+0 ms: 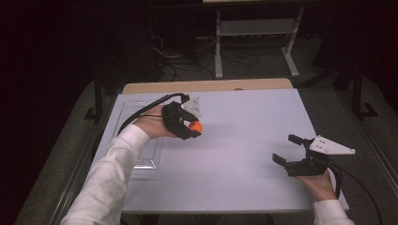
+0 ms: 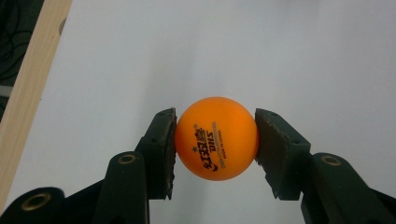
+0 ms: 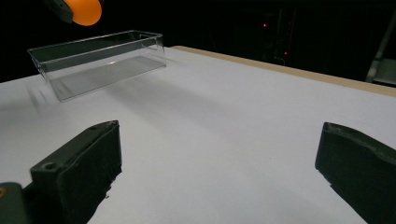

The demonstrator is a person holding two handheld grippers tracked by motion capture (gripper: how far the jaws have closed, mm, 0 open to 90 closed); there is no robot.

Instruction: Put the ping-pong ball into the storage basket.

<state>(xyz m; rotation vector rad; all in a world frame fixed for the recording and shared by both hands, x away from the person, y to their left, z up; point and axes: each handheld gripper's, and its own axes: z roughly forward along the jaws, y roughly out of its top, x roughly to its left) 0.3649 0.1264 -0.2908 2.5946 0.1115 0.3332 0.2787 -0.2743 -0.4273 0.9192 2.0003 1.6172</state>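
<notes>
Orange celluloid-like ball [image 2: 216,138], light, hard, slick: left gripper [image 2: 215,140] pinches it across its widest middle at frame centre, best hold; right gripper [image 3: 219,172] gapes empty.

Matt orange plastic ball [image 2: 216,138], clear plastic box [image 3: 95,61]

Counted: 1 orange ball [image 2: 216,138] btwn left fingers [image 2: 161,149]; 1 clear box [image 3: 95,58] beyond right fingers [image 3: 88,163]; 2 grippers; 1 table [image 1: 244,112].

Left gripper [image 1: 193,127] clamped — right gripper [image 1: 287,149] wide.
</notes>
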